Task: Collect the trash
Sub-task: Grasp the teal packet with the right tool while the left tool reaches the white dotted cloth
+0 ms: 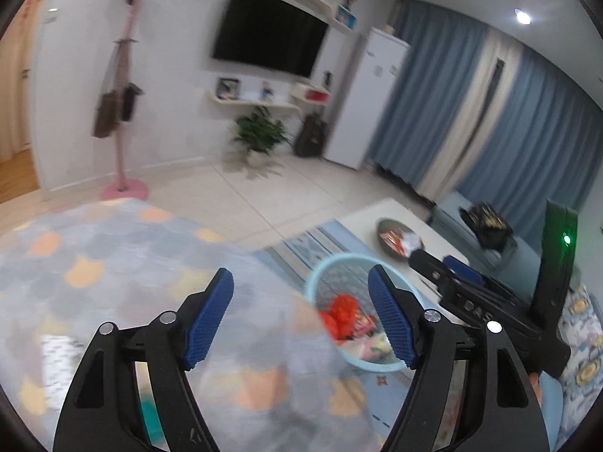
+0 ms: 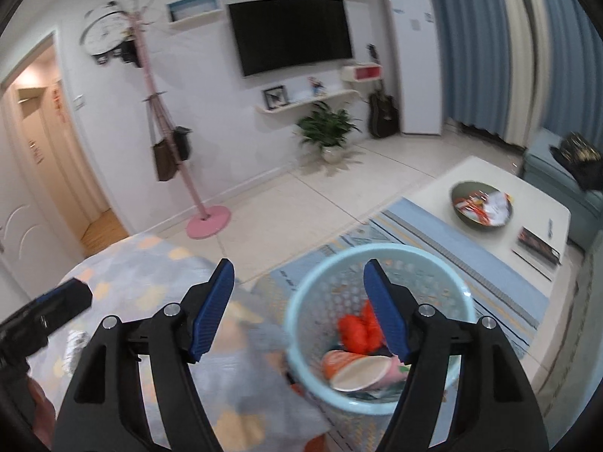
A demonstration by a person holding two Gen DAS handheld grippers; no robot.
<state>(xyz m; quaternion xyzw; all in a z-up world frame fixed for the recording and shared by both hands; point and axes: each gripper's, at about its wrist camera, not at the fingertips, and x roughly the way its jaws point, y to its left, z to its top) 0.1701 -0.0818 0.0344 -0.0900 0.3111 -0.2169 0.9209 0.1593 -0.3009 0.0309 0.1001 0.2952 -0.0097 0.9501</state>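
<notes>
pale blue mesh basket point(image 2: 377, 324) on the striped rug point(image 2: 490, 263), holding a paper cup point(image 2: 358, 371) and red wrapper point(image 2: 354, 329); left gripper point(image 1: 301, 316) and right gripper point(image 2: 297, 309) both wide, empty, above it.

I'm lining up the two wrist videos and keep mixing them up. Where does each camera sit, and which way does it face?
Left wrist: on the left gripper, aimed down across the patterned grey blanket; right gripper shows at right.
Right wrist: on the right gripper, above the pale blue plastic mesh basket; left gripper shows at left.
Shared: basket, wall-mounted black TV, white low table.
</notes>
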